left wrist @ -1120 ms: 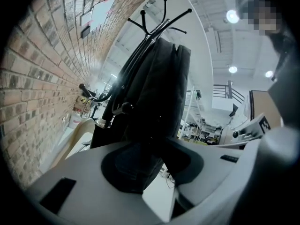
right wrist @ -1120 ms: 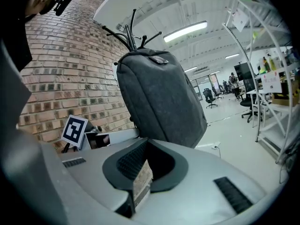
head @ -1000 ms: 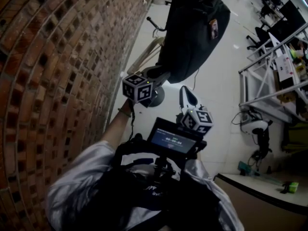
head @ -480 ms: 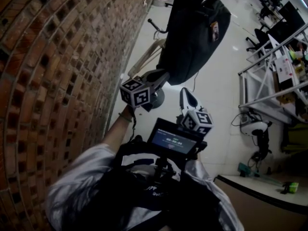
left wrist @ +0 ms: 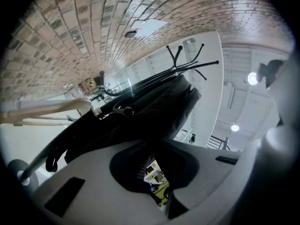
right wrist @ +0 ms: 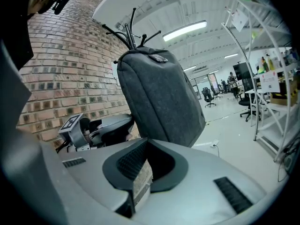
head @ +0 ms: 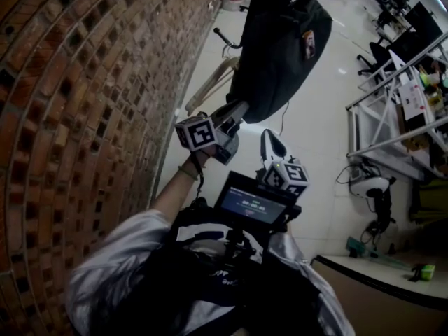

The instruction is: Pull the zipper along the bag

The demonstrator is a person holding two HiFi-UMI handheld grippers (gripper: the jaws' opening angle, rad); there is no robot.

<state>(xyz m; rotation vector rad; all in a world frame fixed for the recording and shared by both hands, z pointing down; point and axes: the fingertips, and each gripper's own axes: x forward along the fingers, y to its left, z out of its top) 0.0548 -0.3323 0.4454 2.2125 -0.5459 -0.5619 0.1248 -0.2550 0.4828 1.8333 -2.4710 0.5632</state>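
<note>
A dark grey bag [head: 280, 47] hangs from a black coat rack [right wrist: 133, 32] beside the brick wall. My left gripper [head: 236, 110] reaches up to the bag's lower edge. In the left gripper view its jaws [left wrist: 152, 149] are closing, and only a narrow slit is left where their tips meet the black fabric of the bag [left wrist: 154, 107]. My right gripper [head: 268, 133] hangs lower, short of the bag, shut on nothing. In the right gripper view the bag [right wrist: 159, 102] fills the middle, with the left gripper [right wrist: 101, 128] at its lower left. No zipper pull shows.
The brick wall [head: 84, 82] runs close along the left. The rack's round base [head: 231, 144] stands on the pale floor under the bag. Metal shelving [head: 392, 117] and office chairs [head: 374, 51] stand to the right. A small screen [head: 252, 205] sits at the person's chest.
My left gripper's jaws have drawn together at the bag's lower edge, and its marker cube has turned a little. The right gripper has stayed in place.
</note>
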